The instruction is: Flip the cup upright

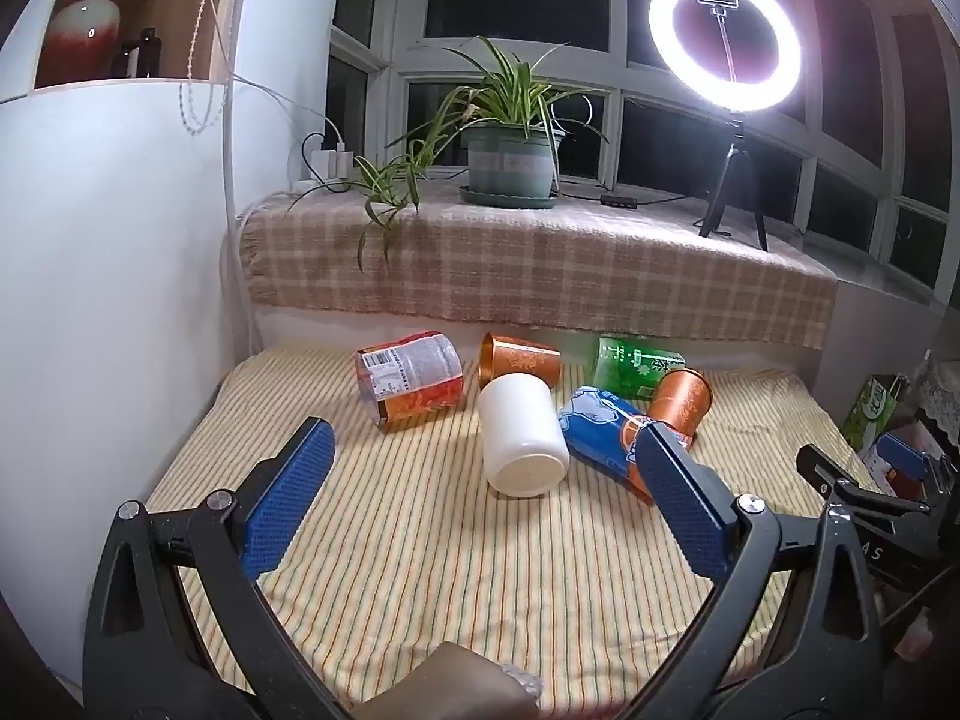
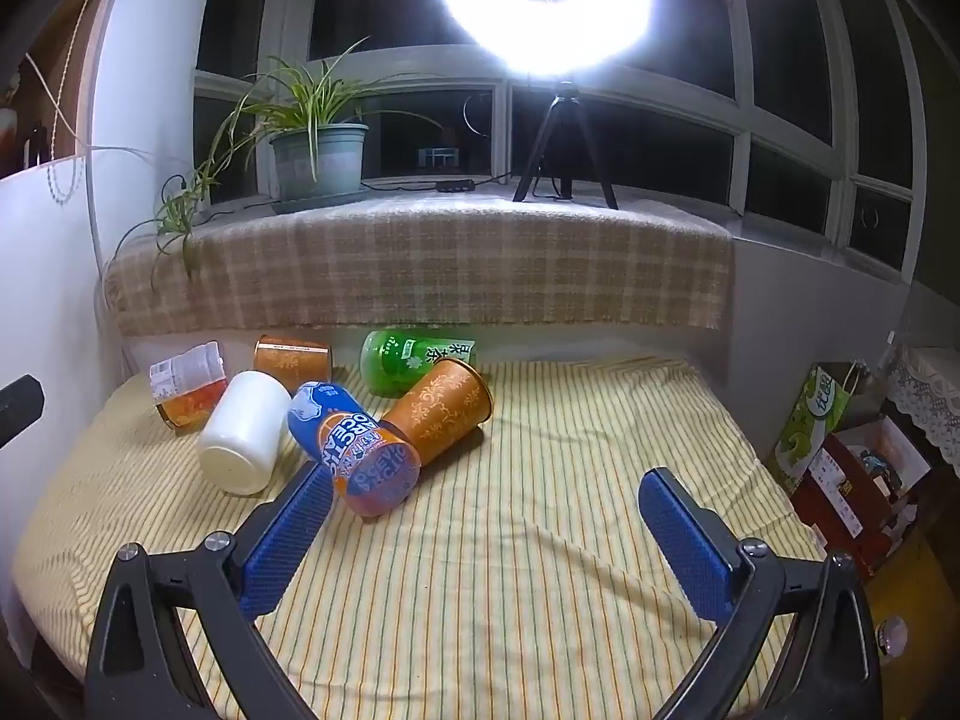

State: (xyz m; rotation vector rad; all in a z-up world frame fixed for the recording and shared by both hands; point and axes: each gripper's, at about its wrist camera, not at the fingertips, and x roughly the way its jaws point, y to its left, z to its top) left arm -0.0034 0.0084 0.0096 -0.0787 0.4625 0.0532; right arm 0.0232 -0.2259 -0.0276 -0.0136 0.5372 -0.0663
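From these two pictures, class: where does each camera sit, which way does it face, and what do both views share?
Left wrist: sits behind the open left gripper, facing the window sill; white cup lies straight ahead; the right gripper shows at the right edge.
Right wrist: sits behind the open right gripper, further right, facing the same sill; blue cup lies by its left finger.
Shared: striped cloth, the tipped cups, plant, ring light.

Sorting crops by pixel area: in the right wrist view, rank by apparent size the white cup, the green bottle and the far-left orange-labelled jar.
1. white cup, though it lies nearest
2. green bottle
3. orange-labelled jar, partly hidden behind the cup, so unsure against the bottle
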